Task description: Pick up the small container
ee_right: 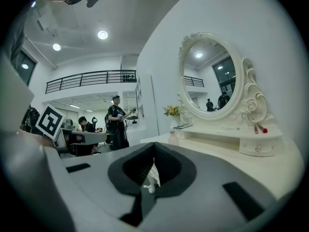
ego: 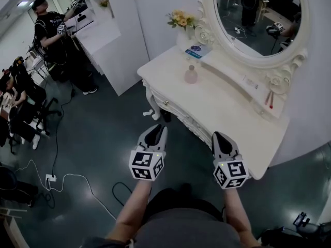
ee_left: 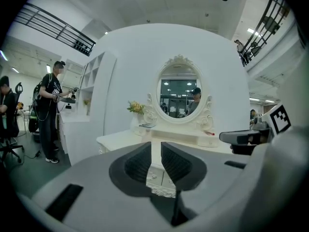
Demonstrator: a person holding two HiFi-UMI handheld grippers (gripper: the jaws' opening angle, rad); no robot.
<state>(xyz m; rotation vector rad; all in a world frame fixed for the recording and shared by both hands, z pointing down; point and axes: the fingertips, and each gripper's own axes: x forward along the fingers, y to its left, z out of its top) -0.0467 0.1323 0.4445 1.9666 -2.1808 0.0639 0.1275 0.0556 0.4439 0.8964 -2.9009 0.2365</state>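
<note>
The small container [ego: 191, 75], a pale pink bottle, stands on the white vanity table [ego: 222, 112] near its far left end, below the flower vase. In the right gripper view the container [ee_right: 173, 138] shows small beyond the jaws. Both grippers hover in front of the table's near edge, well short of the bottle. My left gripper [ego: 156, 132] sits left of the table with a narrow gap between its pads and nothing in it; the table front shows through that gap at the left gripper [ee_left: 156, 146]. My right gripper [ego: 220, 138] is shut and empty, the tips of the right gripper [ee_right: 154, 149] touching.
A yellow flower vase [ego: 181, 24], a blue-and-white packet [ego: 198, 50] and red sticks [ego: 269, 98] rest on the table's raised shelf under the oval mirror [ego: 258, 14]. A person [ego: 54, 35] stands by a white counter far left. Another sits on a chair [ego: 20, 102]. A cable and power strip [ego: 50, 179] lie on the floor.
</note>
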